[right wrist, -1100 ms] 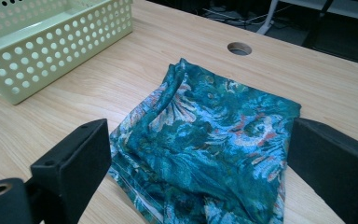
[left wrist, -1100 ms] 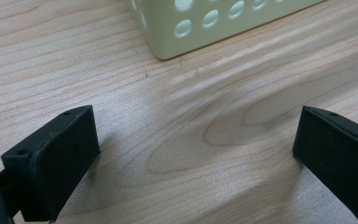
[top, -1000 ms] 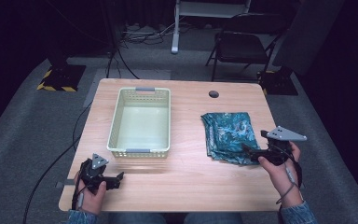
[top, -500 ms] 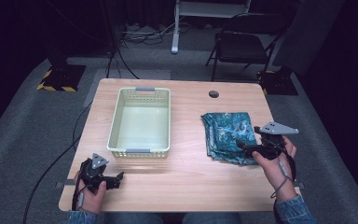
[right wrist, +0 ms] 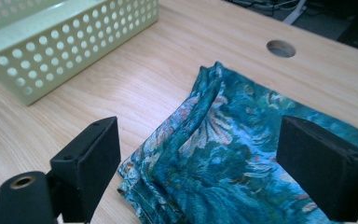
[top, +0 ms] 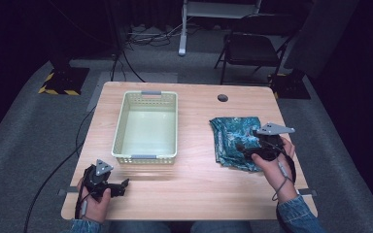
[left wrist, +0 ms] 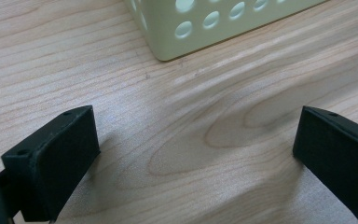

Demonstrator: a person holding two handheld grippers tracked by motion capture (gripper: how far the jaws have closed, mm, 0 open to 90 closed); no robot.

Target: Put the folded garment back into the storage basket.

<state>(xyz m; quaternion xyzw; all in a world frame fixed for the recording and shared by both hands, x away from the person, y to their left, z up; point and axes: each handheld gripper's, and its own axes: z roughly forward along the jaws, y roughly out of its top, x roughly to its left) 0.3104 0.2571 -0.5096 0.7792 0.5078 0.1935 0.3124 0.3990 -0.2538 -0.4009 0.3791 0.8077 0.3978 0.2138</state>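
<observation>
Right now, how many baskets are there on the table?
1. The pale green basket stands on the left half of the wooden table, apart from the folded teal cloth on the right half.

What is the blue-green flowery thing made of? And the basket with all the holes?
The folded cloth looks like thin woven fabric with a slight sheen; it lies in soft folds and layers. The basket looks like pale green moulded plastic, matte, with neat round holes in its walls.

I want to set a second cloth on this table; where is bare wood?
Bare wood lies between the basket and the folded cloth, along the near edge between left gripper and right gripper, and on the table behind the cloth. Crowded: where the right gripper hovers over the cloth.
</observation>
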